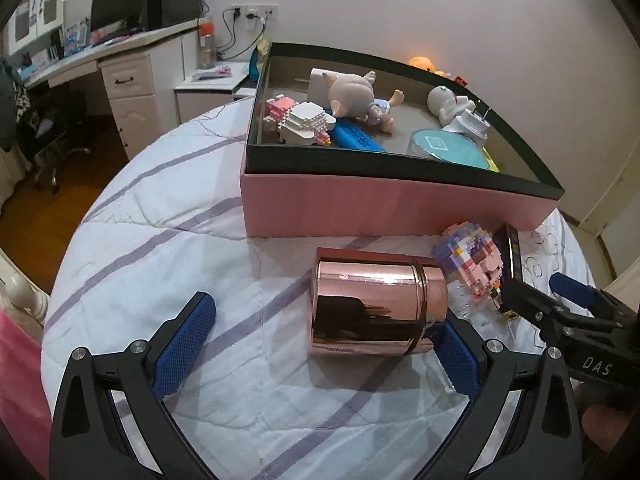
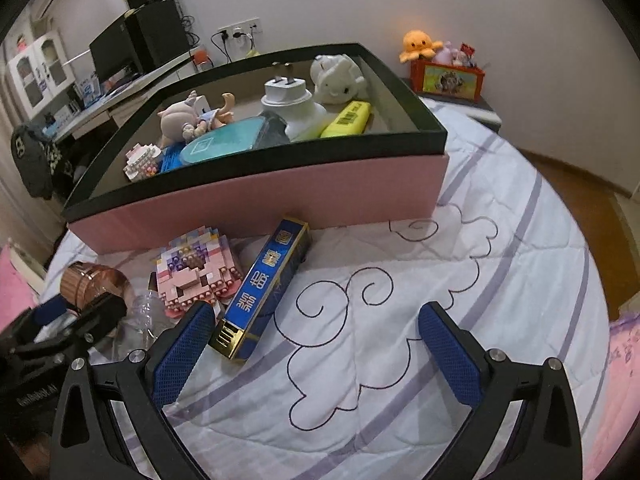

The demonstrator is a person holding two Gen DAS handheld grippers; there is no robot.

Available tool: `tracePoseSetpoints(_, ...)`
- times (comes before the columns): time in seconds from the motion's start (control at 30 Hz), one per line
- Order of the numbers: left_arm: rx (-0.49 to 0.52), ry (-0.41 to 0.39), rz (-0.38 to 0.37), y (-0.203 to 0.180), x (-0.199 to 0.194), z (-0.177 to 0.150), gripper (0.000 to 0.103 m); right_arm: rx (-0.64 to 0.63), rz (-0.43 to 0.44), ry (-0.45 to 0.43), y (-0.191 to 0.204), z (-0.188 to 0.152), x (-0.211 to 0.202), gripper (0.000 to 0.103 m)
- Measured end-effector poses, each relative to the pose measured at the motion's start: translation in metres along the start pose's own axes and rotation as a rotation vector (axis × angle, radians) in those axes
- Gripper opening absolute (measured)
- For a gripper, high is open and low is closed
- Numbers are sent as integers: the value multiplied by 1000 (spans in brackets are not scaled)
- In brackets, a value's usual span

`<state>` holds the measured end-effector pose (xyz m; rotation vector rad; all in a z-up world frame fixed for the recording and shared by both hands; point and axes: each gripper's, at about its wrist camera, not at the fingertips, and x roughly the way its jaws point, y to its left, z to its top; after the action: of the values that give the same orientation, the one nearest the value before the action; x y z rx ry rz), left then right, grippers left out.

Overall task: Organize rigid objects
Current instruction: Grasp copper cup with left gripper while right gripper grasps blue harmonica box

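A shiny rose-gold tin [image 1: 376, 304] lies on its side on the quilt, between the fingers of my open left gripper [image 1: 320, 336], nearer the right finger. Beside it lie a pink block figure [image 1: 476, 264] and a blue-and-gold box [image 1: 510, 252]. In the right wrist view, the blue-and-gold box [image 2: 266, 288] lies just right of the left finger of my open, empty right gripper [image 2: 318, 344], with the block figure [image 2: 196, 272] and tin [image 2: 90, 284] to the left. A pink box with a black rim [image 1: 396, 208] holds dolls, a block model, a teal tin and a charger.
The pink box [image 2: 280, 196] stands at the far side of the striped quilt [image 2: 400, 320]. A crumpled clear wrapper [image 2: 140, 320] lies by the block figure. A desk with monitor [image 1: 116, 4] stands at the back left. An orange plush and red box [image 2: 448, 76] sit on a side table.
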<state>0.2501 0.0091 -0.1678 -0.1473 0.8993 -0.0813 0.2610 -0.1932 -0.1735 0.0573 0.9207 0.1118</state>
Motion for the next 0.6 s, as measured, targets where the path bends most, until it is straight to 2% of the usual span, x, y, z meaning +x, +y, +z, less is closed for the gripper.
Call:
tracePoseSetpoints(0.07,0,-1,-2,0,0,0,102,-19,-28,-5,3,0,-4,90)
tracePoseSetpoints(0.1,0,-1,-4,1,-1,0,102,-37,-40,-7,5,-1,-6,81)
tracePoseSetpoints(0.13,0,-1,-6,1,-1,0,102,-43,-37,-7,6,-1,-7,77)
tracePoseSetpoints(0.27,2,0,-4,1,-1,1,102,-47,-19,2,8,1,-7,70)
tracePoseSetpoints(0.33,2,1,-4,2,0,1,102,-55,-1,2,12,1,-9,61)
tracePoseSetpoints(0.4,4,2,-1,0,1,2,102,-71,31,13,17,1,-6,61)
tracePoseSetpoints(0.53,14,6,6,-2,3,2,102,-131,-35,2,26,-1,6,60)
tracePoseSetpoints(0.6,14,6,0,-1,3,1,102,-145,-57,3,29,-2,3,57)
